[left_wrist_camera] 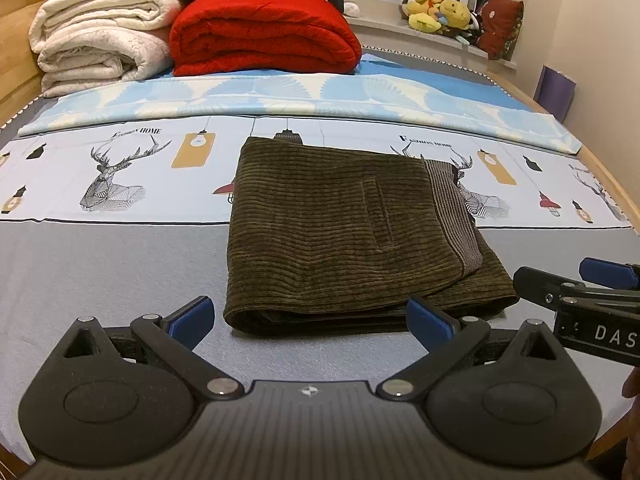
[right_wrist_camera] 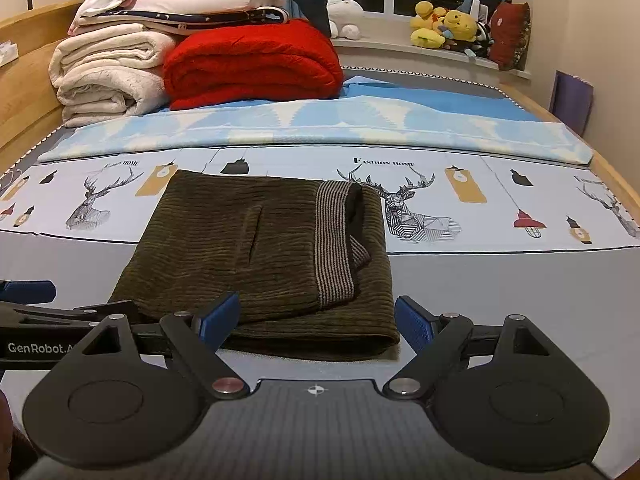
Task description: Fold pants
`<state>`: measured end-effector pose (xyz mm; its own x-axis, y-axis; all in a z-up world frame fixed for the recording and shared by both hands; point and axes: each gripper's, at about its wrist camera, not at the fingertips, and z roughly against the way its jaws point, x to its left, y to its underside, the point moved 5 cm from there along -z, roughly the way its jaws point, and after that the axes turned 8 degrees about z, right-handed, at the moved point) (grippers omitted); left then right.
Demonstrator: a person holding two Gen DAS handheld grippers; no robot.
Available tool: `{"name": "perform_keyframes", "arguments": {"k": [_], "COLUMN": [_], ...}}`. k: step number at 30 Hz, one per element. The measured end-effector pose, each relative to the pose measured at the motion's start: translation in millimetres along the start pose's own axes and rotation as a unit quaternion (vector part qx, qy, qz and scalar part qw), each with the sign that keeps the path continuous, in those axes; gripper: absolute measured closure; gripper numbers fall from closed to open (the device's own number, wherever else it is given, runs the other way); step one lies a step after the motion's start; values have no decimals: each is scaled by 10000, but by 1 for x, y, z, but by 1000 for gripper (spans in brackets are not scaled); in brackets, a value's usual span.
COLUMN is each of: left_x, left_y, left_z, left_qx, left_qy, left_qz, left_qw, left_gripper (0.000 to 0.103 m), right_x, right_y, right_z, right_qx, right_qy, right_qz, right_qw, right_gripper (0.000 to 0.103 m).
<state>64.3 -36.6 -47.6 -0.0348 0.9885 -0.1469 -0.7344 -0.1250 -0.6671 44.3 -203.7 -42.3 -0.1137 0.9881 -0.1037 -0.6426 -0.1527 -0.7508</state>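
Dark olive corduroy pants (left_wrist_camera: pixel 340 232) lie folded into a compact rectangle on the bed, a striped waistband lining showing at their right side. In the right wrist view the same pants (right_wrist_camera: pixel 260 256) lie just ahead. My left gripper (left_wrist_camera: pixel 310 320) is open, its blue pads wide apart, just short of the near folded edge and holding nothing. My right gripper (right_wrist_camera: pixel 316 322) is open too, close to the near right corner of the pants. The right gripper (left_wrist_camera: pixel 576 280) also shows at the right edge of the left wrist view.
The bed sheet (left_wrist_camera: pixel 100 264) is grey near me with a deer-print band farther off. Folded white blankets (left_wrist_camera: pixel 100 40) and a red blanket (left_wrist_camera: pixel 264 36) are stacked at the bed's far end. Plush toys (left_wrist_camera: pixel 440 12) sit on the windowsill. A wooden bed frame (left_wrist_camera: pixel 612 184) runs along the right.
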Motion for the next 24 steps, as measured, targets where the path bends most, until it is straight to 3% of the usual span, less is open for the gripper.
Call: {"name": "perform_keyframes", "arguments": {"k": [24], "left_x": [-3], "left_y": [2], "left_z": [-2], "left_qx": [56], "left_qy": [63], "left_qz": [-84], "left_qw": [9999], "left_gripper": [1], "right_x": [3], "right_y": [2], "right_z": [0], "right_qx": [12], "right_qy": [-27], "right_qz": [68], "right_qw": [10000], "right_gripper": [17]}}
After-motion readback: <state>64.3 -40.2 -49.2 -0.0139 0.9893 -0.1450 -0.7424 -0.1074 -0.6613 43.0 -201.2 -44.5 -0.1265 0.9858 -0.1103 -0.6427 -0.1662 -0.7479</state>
